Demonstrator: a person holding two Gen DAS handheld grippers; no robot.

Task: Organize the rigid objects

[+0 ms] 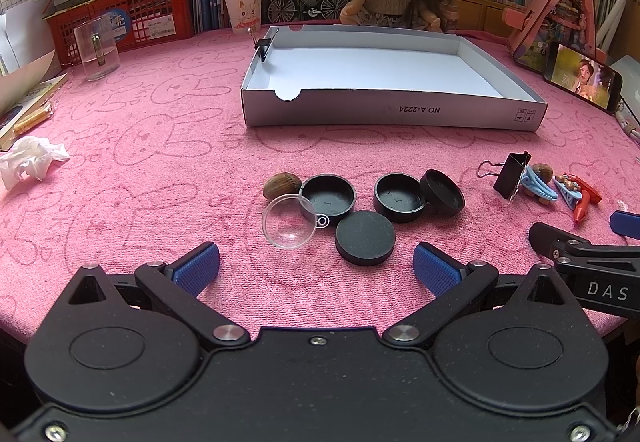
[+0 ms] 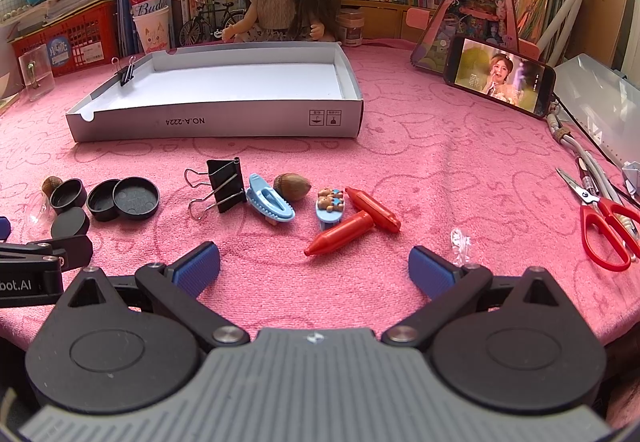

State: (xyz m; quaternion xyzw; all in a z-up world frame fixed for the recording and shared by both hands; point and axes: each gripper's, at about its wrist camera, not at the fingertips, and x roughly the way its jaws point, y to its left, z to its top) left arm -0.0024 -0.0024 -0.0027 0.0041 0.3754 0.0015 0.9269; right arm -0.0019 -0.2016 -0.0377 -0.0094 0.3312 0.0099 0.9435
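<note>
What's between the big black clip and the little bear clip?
In the right wrist view, a blue hair clip and a brown nut lie between the black binder clip and the bear clip.

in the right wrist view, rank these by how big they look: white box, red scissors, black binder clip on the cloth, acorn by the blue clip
1. white box
2. red scissors
3. black binder clip
4. acorn

The scissors lie at the distorted edge of the view, so their rank over the clip is unsure.

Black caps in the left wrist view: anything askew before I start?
One black cap leans tilted on the rim of an upturned cap; the clear dome overlaps another cap. Both grippers are open.
</note>
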